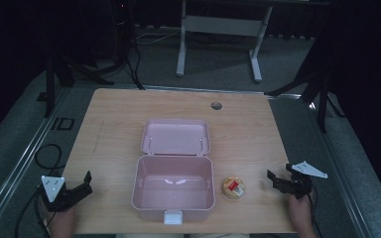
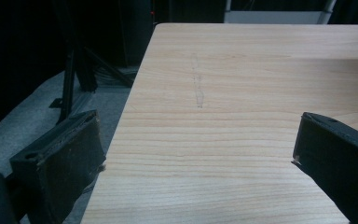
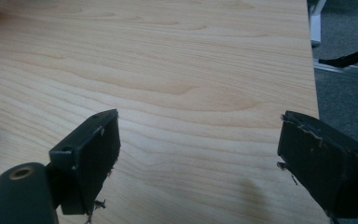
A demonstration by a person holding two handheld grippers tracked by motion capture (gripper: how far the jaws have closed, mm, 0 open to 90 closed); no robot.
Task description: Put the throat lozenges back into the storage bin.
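Worktop [image 1: 109, 124] bare but for pink box [image 1: 173, 191], lid flat open, near edge centre; small round tin [image 1: 233, 188] just right of it; left tool [image 1: 85, 182] and right tool [image 1: 274, 178] idle at the sides, jaws apart, empty; looks like pre-grasp; likely next: right tool reaches the tin.

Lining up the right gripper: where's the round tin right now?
In the high view the tin sits on the table near its front edge, just right of the open pink box, between it and the right gripper.
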